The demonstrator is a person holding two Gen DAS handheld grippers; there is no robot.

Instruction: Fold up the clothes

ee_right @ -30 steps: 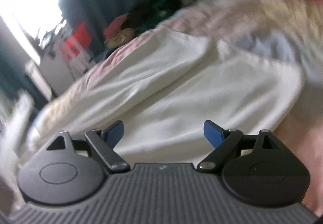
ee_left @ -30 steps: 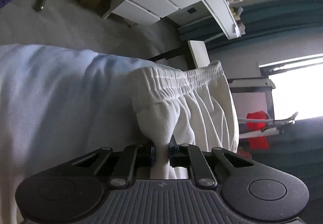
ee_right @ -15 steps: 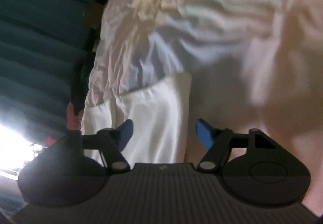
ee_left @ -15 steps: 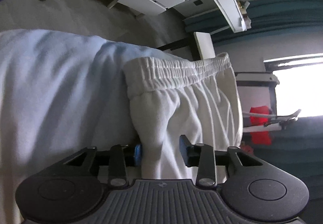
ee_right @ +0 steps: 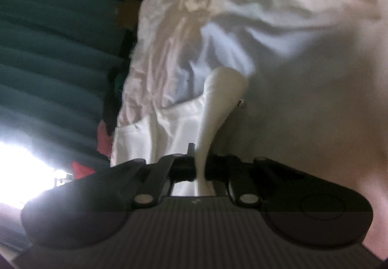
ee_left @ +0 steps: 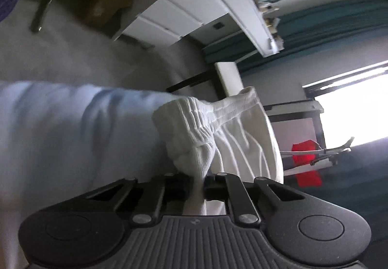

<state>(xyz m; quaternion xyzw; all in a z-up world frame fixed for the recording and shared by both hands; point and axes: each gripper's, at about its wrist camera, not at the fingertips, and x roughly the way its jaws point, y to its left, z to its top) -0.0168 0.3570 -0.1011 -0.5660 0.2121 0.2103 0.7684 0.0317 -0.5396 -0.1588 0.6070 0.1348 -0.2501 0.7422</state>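
Since half a second ago, both my tongs have clamped shut. Left view: my left gripper (ee_left: pixel 198 184) pinches the white shorts (ee_left: pixel 232 138) at the elastic waistband (ee_left: pixel 194 118), cloth running straight ahead. Right view: my right gripper (ee_right: pixel 200 169) pinches a hem corner, shorts stretching forward-left over the bed sheet (ee_right: pixel 303 63).

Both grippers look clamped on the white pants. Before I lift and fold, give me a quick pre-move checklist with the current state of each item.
1. Left gripper shut on the white pants: ok, fabric bunched between its closed fingers.
2. Left grip at the elastic waistband: ok, just below the band's corner.
3. Right gripper shut on the pants: ok, a cloth fold is pinched.
4. Right grip only on the pants, not the bed sheet: cannot tell, image blurred.
5. Pants lying flat between the two grips: cannot tell, no view shows the whole span.
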